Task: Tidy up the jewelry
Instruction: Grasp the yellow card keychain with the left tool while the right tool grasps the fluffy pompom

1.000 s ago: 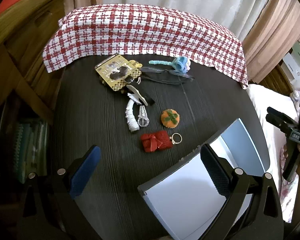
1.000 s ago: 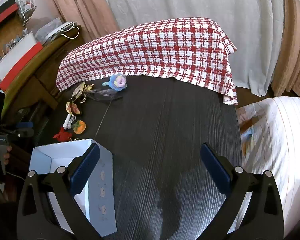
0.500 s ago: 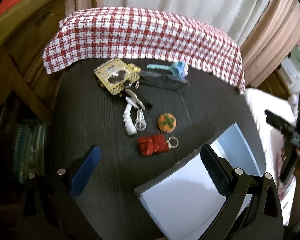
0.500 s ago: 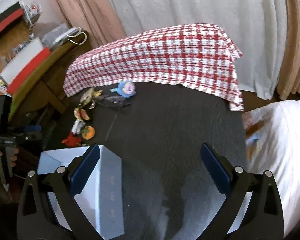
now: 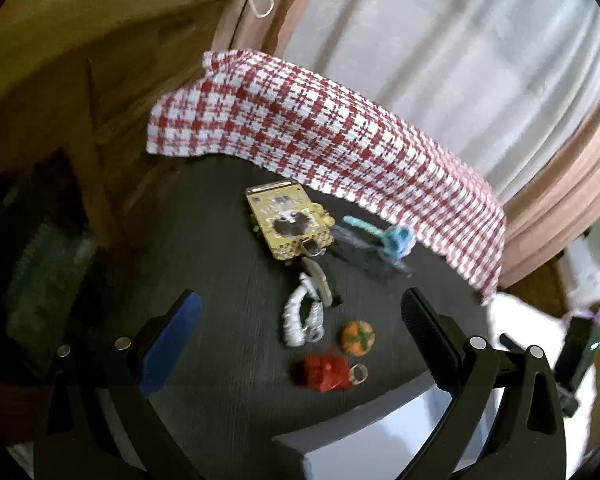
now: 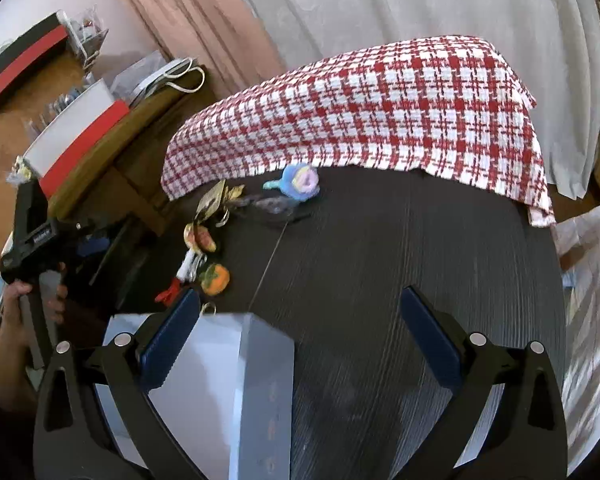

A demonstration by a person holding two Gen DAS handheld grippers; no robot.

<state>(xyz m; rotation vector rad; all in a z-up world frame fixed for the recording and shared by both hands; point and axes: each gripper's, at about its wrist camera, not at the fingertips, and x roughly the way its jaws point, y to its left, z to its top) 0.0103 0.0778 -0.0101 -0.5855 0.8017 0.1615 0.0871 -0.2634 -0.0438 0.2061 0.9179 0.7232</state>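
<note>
While both jaws gape wide, empty, left gripper (image 5: 300,332) hovers over trinkets on dark worktop (image 5: 220,380): red bow charm (image 5: 325,372), orange charm (image 5: 357,338), white clips (image 5: 300,314), yellow card (image 5: 289,224). Right gripper (image 6: 300,332) is over white box (image 6: 220,380); its inside is half hidden, contents unclear. Blue flower piece (image 5: 396,240) blurred.

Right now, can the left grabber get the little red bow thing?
Probably yes. The left gripper is open, the red bow charm lies flat just ahead between its fingers, and nothing covers it; only the orange charm sits close.
</note>
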